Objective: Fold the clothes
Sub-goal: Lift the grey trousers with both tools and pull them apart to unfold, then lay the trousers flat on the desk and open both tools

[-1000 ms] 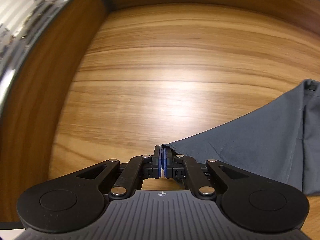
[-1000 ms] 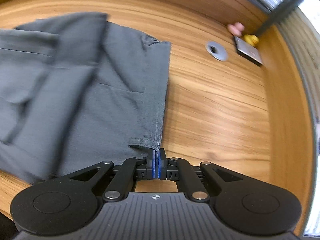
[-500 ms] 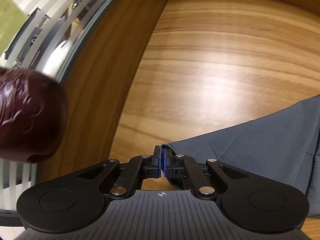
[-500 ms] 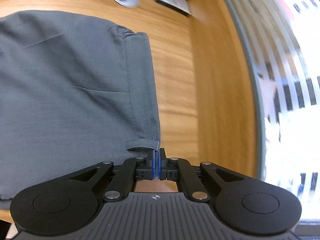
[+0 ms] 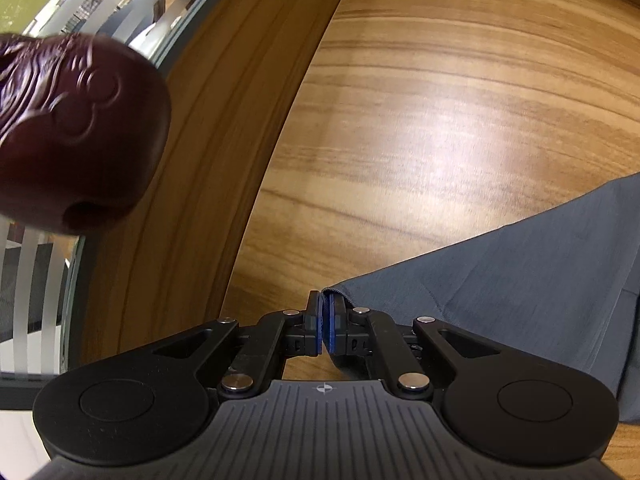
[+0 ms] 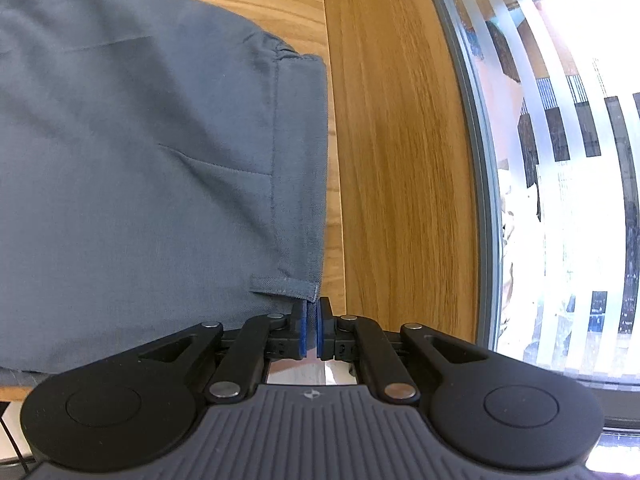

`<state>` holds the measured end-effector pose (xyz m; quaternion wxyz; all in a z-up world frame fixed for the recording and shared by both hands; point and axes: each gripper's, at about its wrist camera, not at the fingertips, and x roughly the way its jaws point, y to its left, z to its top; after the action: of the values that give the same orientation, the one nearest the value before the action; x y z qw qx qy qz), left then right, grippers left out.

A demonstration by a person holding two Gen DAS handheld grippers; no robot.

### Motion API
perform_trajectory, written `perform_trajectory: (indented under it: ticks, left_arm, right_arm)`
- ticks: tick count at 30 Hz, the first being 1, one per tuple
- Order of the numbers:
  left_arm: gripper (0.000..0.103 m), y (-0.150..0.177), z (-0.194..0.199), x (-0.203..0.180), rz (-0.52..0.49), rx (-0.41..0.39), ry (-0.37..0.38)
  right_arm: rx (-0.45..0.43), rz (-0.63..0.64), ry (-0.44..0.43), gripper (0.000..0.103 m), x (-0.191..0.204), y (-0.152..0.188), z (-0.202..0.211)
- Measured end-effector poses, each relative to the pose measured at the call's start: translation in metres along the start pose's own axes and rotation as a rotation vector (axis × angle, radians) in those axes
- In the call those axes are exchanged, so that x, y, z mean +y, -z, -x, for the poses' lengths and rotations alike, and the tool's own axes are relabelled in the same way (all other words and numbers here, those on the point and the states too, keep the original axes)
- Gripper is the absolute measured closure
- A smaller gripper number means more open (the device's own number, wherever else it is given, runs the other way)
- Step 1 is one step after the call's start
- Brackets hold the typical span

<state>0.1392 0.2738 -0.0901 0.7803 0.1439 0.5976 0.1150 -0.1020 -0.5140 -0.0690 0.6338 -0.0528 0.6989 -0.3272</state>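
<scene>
Left gripper (image 5: 324,320) fingers pinch the grey garment's (image 5: 520,272) corner; right gripper (image 6: 311,330) fingers pinch its hem.

Grey woven cloth on the garment (image 6: 140,168), matt and fine-grained, with stitched seams and a hemmed edge showing (image 5: 520,280). Warm wood-grain on the counter (image 5: 460,128), smooth with a soft sheen where light falls, and the same grain on its raised border (image 6: 400,140); frosted stripes over glossy glass at the pane (image 6: 560,160) on the far right. Matt black plastic on the left tongs (image 5: 324,320) and right tongs (image 6: 312,330), ribbed on the body, with bright metal pins and blue rubbery pads (image 5: 331,328); glossy, embossed dark maroon on the rounded object (image 5: 76,132) at left.
</scene>
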Motion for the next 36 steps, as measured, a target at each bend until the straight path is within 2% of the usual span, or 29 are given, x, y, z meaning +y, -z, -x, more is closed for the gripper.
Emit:
perform_trajectory:
  ticks: [2,4,6,7,8,10,14,19,23,27,36]
  left_arm:
    - [0.097,0.003,0.002,0.001,0.006,-0.002,0.002]
    - [0.093,0.006,0.007,0.002,0.016,-0.008,0.007]
    - [0.084,0.009,0.01,0.003,0.023,-0.01,0.012]
    - [0.074,0.011,0.011,0.003,0.025,-0.01,0.015]
    - [0.068,0.013,0.015,0.003,0.024,-0.013,0.023]
    - [0.05,0.016,0.022,0.002,0.019,-0.018,0.038]
    - [0.046,0.021,0.033,0.002,0.012,-0.032,0.06]
    - [0.04,0.03,0.053,0.001,-0.006,-0.068,0.093]
    - [0.039,0.039,0.067,-0.006,-0.032,-0.087,0.137]
    - [0.039,0.049,0.067,-0.028,-0.068,-0.086,0.205]
    - [0.039,0.079,0.064,-0.076,-0.167,-0.065,0.307]
  right_arm:
    - [-0.027,-0.001,-0.002,0.096,0.0,0.002,0.006]
    - [-0.061,0.0,-0.009,0.089,0.001,0.002,0.014]
    - [-0.098,0.007,-0.031,0.067,0.007,0.0,0.026]
    - [-0.116,0.012,-0.045,0.062,0.011,-0.001,0.033]
    - [-0.135,0.017,-0.059,0.058,0.016,-0.003,0.04]
    - [-0.172,0.028,-0.086,0.057,0.024,-0.007,0.054]
    - [-0.245,0.05,-0.14,0.046,0.041,-0.014,0.081]
    - [-0.3,0.082,-0.209,0.045,0.076,-0.014,0.114]
    - [-0.332,0.119,-0.267,0.045,0.111,-0.014,0.141]
    - [-0.347,0.15,-0.318,0.045,0.137,-0.036,0.139]
    - [-0.36,0.19,-0.349,0.045,0.164,-0.045,0.152]
